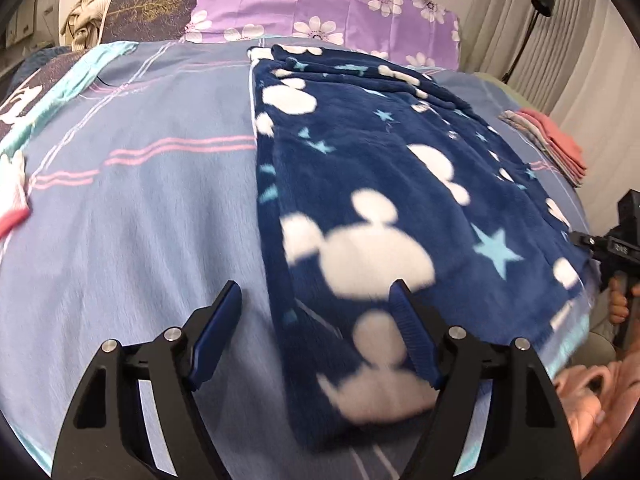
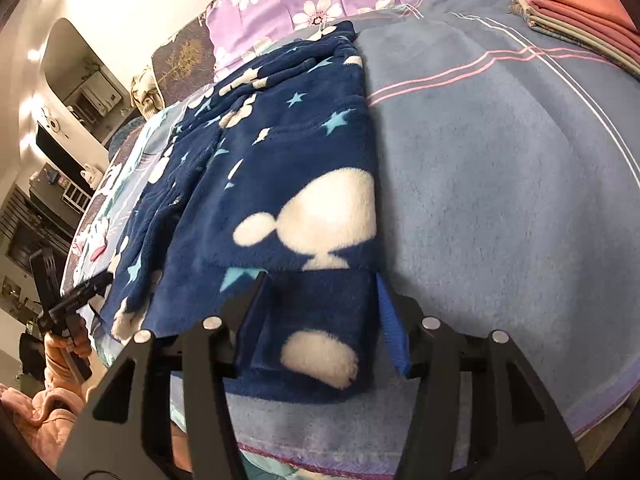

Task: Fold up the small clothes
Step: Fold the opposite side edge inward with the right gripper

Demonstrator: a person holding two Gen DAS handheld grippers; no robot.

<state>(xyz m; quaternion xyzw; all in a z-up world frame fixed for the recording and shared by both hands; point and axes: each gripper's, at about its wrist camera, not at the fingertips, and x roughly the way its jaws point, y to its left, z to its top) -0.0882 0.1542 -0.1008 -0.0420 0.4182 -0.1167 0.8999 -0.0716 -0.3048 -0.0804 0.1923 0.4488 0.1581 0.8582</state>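
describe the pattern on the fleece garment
Navy fleece garment with white mouse-head shapes and light blue stars; clearest in left wrist view.

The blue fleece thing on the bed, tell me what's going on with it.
A person with a gripper in each hand is folding navy fleece trousers laid out on a blue bedspread. The left gripper is open over one corner of the near edge. The right gripper is open around the other near corner, which hangs between its fingers. A stack of folded clothes sits at the far side.

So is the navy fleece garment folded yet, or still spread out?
Partly folded: the navy fleece garment lies lengthwise on the bed, doubled at its near end, a layer overlapping another there. Both grippers are open at that near edge.
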